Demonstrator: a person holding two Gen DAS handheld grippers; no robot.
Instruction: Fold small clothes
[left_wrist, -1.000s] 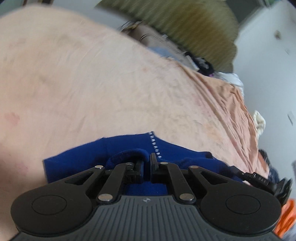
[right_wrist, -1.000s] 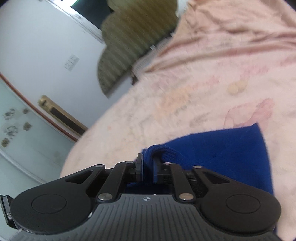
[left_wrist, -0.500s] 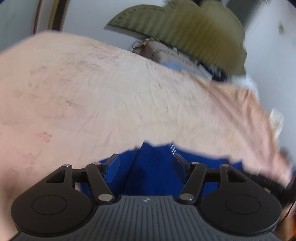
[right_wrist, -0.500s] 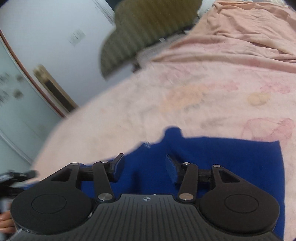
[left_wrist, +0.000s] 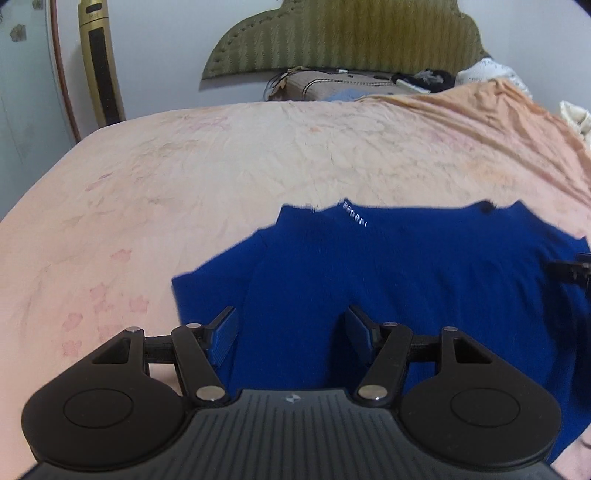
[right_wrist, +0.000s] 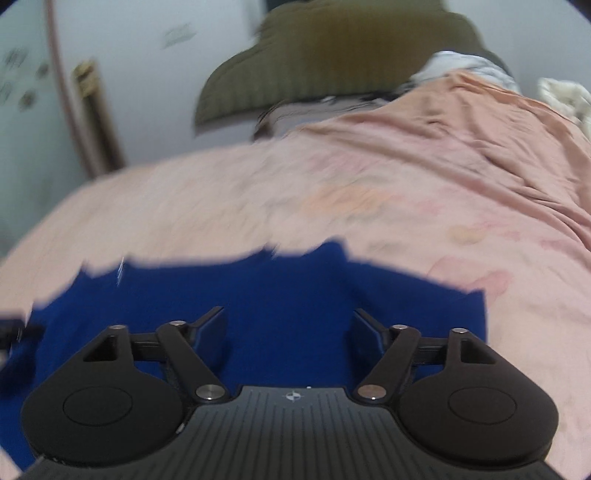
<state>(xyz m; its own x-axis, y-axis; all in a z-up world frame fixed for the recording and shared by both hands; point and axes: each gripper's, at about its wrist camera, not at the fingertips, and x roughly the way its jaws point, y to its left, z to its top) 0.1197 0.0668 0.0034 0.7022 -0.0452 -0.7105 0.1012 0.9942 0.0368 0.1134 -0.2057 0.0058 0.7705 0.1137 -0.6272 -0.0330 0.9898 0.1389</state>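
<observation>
Writing is nowhere legible; left tongs (left_wrist: 290, 334) and right tongs (right_wrist: 289, 334), just widened, gape empty above blue garment (left_wrist: 388, 266).

Your right gripper (right_wrist: 288, 332) has just been opening, jaws wide and empty. Beneath it the blue garment (right_wrist: 280, 288) lies flat on the pink bedsheet (right_wrist: 332, 192).

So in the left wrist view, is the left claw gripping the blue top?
No, the left claw stands open, with the blue top lying flat on the bed beneath it.
</observation>
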